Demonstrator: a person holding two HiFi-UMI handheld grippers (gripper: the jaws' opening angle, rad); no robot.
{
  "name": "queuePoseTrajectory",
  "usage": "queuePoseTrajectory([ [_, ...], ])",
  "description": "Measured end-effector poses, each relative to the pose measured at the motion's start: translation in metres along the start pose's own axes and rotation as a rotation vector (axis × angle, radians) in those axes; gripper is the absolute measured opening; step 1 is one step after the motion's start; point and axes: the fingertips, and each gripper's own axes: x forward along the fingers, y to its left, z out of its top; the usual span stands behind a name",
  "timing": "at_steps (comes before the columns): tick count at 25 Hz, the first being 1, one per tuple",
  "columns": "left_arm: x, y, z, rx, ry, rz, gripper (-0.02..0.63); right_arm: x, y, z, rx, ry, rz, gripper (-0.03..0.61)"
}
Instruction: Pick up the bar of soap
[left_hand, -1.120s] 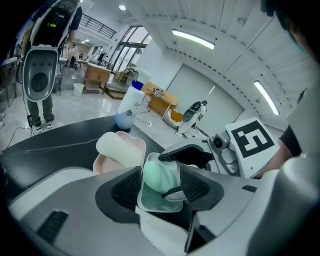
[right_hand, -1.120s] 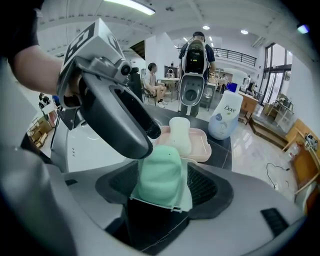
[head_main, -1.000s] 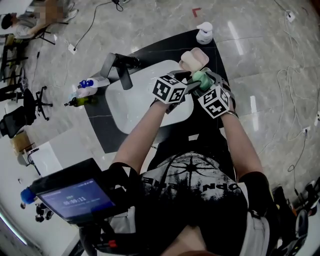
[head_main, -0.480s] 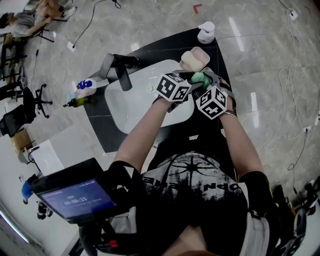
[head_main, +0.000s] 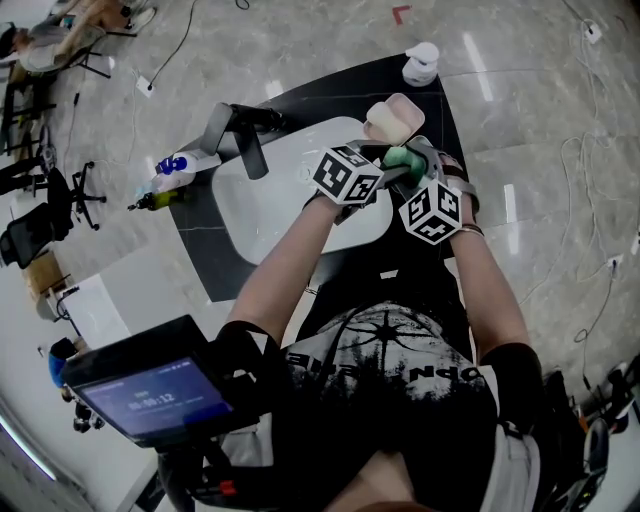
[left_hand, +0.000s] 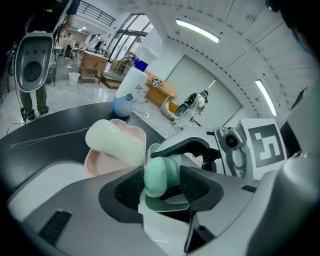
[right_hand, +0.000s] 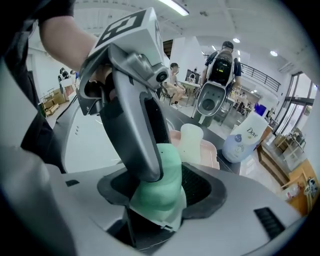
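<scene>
Marble floor (head_main: 300, 50) strewn with cables surrounds a dark desk (head_main: 200, 255) with a white sink (head_main: 265, 205) and a grey faucet (head_main: 240, 135). At the desk's far end a pink dish (head_main: 408, 110) carries a pale soap (head_main: 385, 118), and a white bottle (head_main: 420, 63) stands beyond it. The gripper views show a bright open room with ceiling strip lights and other desks, and a person with a backpack (right_hand: 222, 67) in the background. Both forearms reach forward from the torso and meet over the sink's right rim, just short of the dish, with both tools tilted downward. The green soap (head_main: 402, 160) is up off the desk where the two tools cross. The left hand-held gripper (left_hand: 164, 190) clamps it between its pads. The right hand-held gripper (right_hand: 159, 192) has just been closing its jaws, and the same soap fills the gap between them, one left finger crossing in front.
</scene>
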Motion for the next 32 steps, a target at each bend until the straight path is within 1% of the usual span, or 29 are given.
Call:
queuePoseTrajectory([
  [1, -0.001, 0.001, -0.001, 0.019, 0.004, 0.011, 0.223, -0.001, 0.001, 0.001, -0.015, -0.004, -0.003, 0.267],
  [3, -0.002, 0.003, -0.004, 0.074, 0.011, 0.038, 0.155, -0.002, 0.004, 0.001, -0.037, -0.013, -0.008, 0.267],
  [5, -0.003, 0.003, -0.005, 0.111, 0.008, 0.047, 0.149, -0.003, 0.005, 0.001, -0.046, -0.023, -0.011, 0.267],
  [8, -0.004, 0.001, -0.005, 0.13, 0.001, 0.047, 0.144, -0.003, 0.005, 0.001, -0.032, -0.022, -0.002, 0.267],
  [11, -0.005, -0.002, -0.005, 0.17, 0.004, 0.049, 0.135, 0.002, 0.005, -0.003, -0.005, 0.01, 0.014, 0.259],
  [14, -0.005, -0.002, -0.003, 0.207, 0.002, 0.066, 0.133, 0.004, 0.004, -0.005, -0.011, 0.033, 0.031, 0.244],
  [16, -0.005, -0.001, -0.004, 0.217, 0.004, 0.073, 0.133, 0.004, 0.005, -0.004, -0.03, 0.031, 0.033, 0.236],
  [20, -0.007, -0.002, -0.007, 0.23, 0.004, 0.062, 0.133, 0.004, 0.008, -0.004, -0.077, 0.025, 0.027, 0.227],
  [25, -0.008, -0.006, -0.008, 0.241, -0.014, 0.064, 0.13, 0.0, 0.01, -0.003, -0.098, 0.006, 0.005, 0.224],
  [32, -0.016, -0.003, -0.001, 0.229, -0.061, 0.066, 0.13, 0.0, 0.005, 0.006, -0.125, -0.005, -0.02, 0.224],
])
